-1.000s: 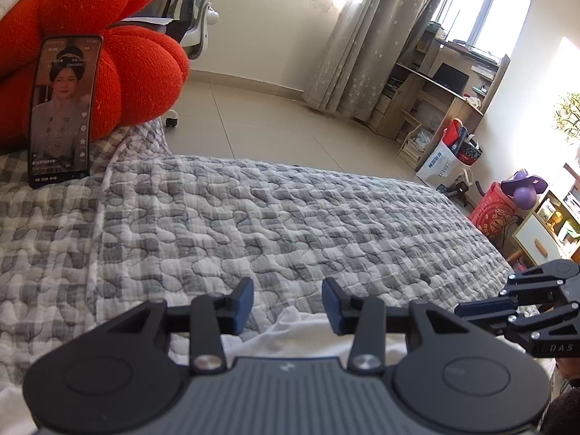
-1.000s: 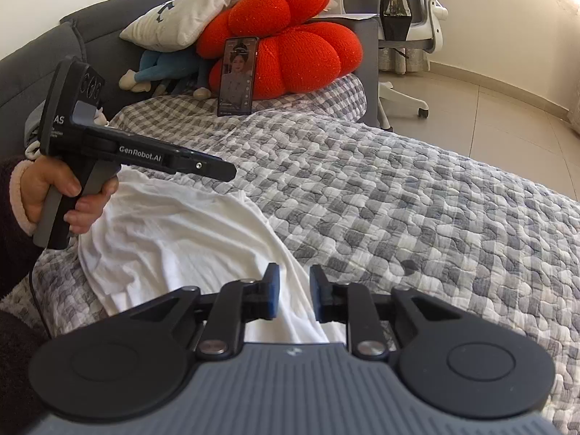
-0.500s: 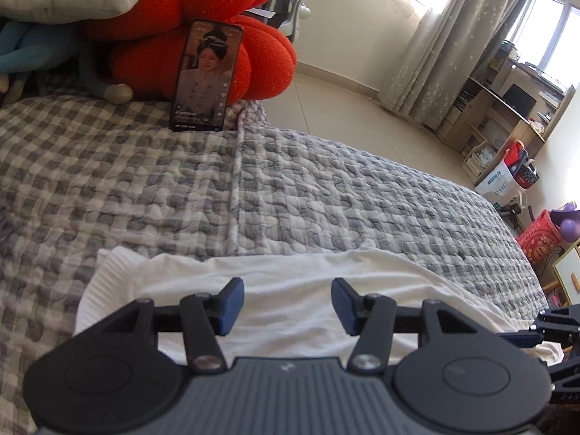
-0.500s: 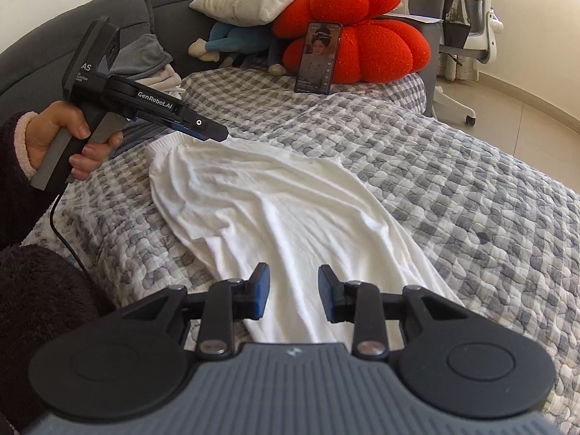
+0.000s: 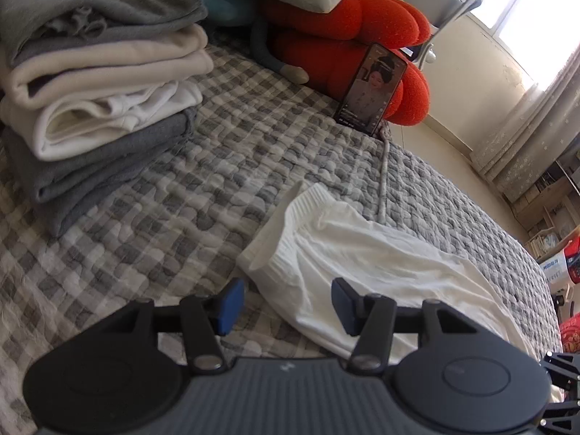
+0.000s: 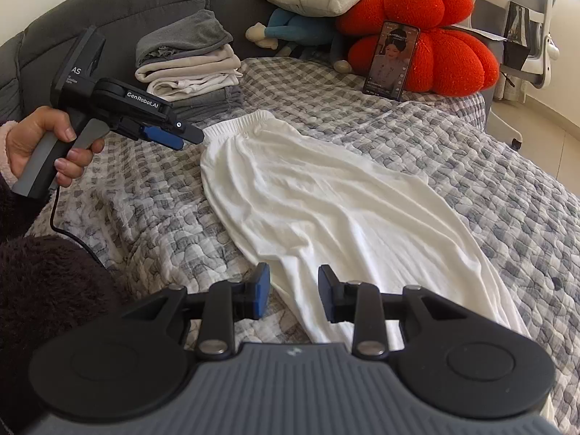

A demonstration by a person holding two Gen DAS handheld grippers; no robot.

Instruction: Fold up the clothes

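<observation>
Left wrist view: the left gripper [image 5: 286,304] is released, its jaws spread wide and holding nothing. It hovers just above the elastic waistband end of a white garment [image 5: 362,268] that lies spread on the bed [image 5: 152,239], over the grey checked quilt. A stack of folded clothes [image 5: 98,83], grey, cream and white, sits toward the head end of the bed, well apart from the garment. A phone [image 5: 371,88] stands upright against an orange cushion [image 5: 366,32] near the bed's far edge. A corner of the right gripper shows at the lower right of this view.

Right wrist view: the right gripper [image 6: 294,299] is likewise released, jaws apart and empty, positioned over the lower end of the white garment [image 6: 326,195]. The garment runs lengthwise from the waistband toward the foot of the bed [image 6: 489,166], wrinkled but lying flat. The person's left hand [image 6: 36,145] grips the handle of the left gripper [image 6: 181,137], whose fingertips are just beside the waistband; contact cannot be confirmed. The stack of folded clothes [image 6: 188,69], phone [image 6: 391,61] and orange cushion [image 6: 435,32] lie beyond.
</observation>
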